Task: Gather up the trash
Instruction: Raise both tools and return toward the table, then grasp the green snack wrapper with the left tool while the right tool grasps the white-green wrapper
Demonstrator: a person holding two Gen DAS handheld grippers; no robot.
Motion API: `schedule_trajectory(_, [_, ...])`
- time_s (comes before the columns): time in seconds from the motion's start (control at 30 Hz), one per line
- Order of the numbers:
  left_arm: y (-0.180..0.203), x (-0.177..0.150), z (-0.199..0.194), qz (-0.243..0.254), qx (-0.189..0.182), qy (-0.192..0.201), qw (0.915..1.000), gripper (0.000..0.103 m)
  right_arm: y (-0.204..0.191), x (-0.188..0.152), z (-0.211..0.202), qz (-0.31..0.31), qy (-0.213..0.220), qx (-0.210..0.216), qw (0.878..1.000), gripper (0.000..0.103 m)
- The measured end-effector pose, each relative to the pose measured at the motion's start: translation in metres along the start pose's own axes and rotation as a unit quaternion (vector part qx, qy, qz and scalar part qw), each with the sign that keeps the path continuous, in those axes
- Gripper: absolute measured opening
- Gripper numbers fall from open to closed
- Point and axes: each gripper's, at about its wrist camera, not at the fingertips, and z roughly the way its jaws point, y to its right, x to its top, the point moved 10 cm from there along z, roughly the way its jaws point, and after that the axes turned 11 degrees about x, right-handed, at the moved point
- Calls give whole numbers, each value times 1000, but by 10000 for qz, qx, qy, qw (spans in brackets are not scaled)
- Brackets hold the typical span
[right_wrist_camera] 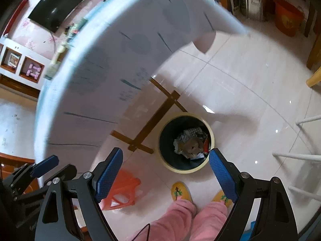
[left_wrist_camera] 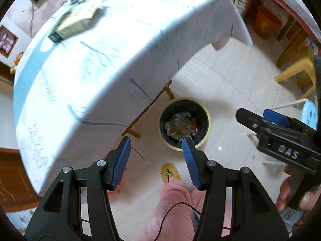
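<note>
A round trash bin [left_wrist_camera: 207, 120] with a cream rim and dark inside stands on the tiled floor beside the table. Crumpled paper and wrappers [left_wrist_camera: 181, 125] lie inside it. The bin also shows in the right wrist view [right_wrist_camera: 211, 140], with the same trash [right_wrist_camera: 190, 144]. My left gripper [left_wrist_camera: 156, 143] is open and empty, held high above the floor just left of the bin. My right gripper [right_wrist_camera: 166, 154] is open and empty above the bin's near side. The right gripper also shows in the left wrist view [left_wrist_camera: 260, 118].
A table with a white printed cloth [left_wrist_camera: 104, 66] fills the left, with boxes [left_wrist_camera: 76, 24] on top at the far end. An orange plastic stool [right_wrist_camera: 122, 190] sits under its edge. The person's pink trousers and yellow slippers [right_wrist_camera: 180, 190] stand near the bin. A yellow stool [left_wrist_camera: 297, 74] stands right.
</note>
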Motion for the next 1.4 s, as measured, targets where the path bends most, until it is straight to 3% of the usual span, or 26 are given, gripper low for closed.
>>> schedule_trajectory(0.37, [-64,28,-120,-910,132,567,9942,50,-103,51,-146,-1173,456,158,9919,89])
schedule_trajectory(0.6, [-103,32,-160,-1481,317,798,9852,50,-150,77,-191,-1693,613,392,9829,89])
schedule_trajectory(1.03, [-175,34,-195,-2382,757,1025,9628,50,-216,117,-185,-2450,510,799,9649,89])
schedule_trajectory(1.2, [-201,47,-181,-2511,702,945,9608,51,-236,144,-163,-2510,468,786,9637,89])
schedule_trajectory(1.4, [-246,100,-144,-2448,545,927,9636,51,-265,198,-117,-2451,455,633,9664,89])
